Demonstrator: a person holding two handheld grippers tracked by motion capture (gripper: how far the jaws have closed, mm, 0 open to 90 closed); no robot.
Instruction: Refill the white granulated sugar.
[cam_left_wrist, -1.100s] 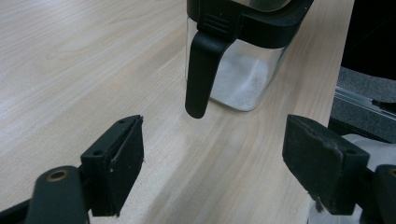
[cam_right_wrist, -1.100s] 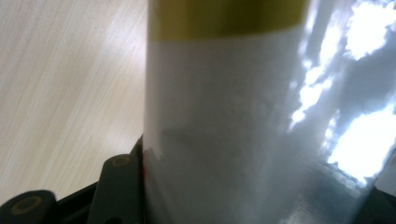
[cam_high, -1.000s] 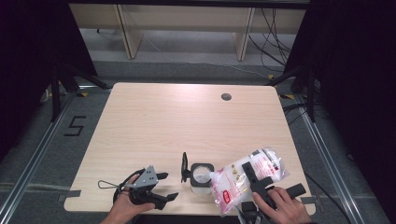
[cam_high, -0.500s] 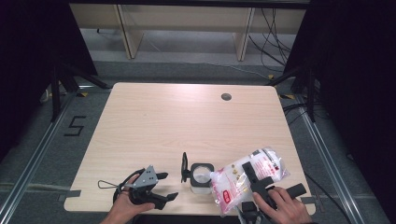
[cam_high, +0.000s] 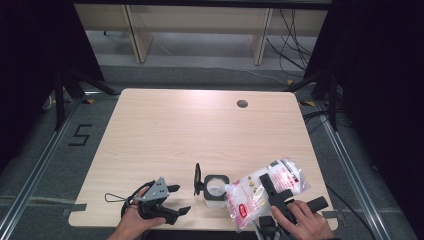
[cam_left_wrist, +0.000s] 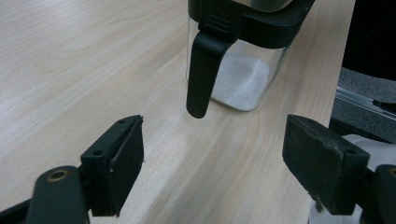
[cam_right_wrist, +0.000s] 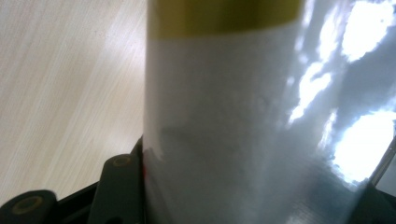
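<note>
Bag (cam_high: 260, 192) of white grains sits clamped in the right gripper (cam_high: 274, 187) near the table's (cam_high: 200, 130) front right edge, its neck tipped over the jar (cam_high: 216, 189). Jar stands just left of it, lid (cam_high: 197, 179) raised upright. Left gripper (cam_high: 172, 200) rests by the front edge with jaws spread, empty, pointing at the jar's black handle (cam_left_wrist: 201, 74).

A clear plastic bag (cam_high: 265, 192) of white granules tilts beside the open-lidded jar (cam_high: 215, 190).

table (cam_high: 165, 135) w/ grommet hole (cam_high: 242, 104) | floor mark "5" (cam_high: 80, 135) | shelf legs (cam_high: 134, 32)
</note>
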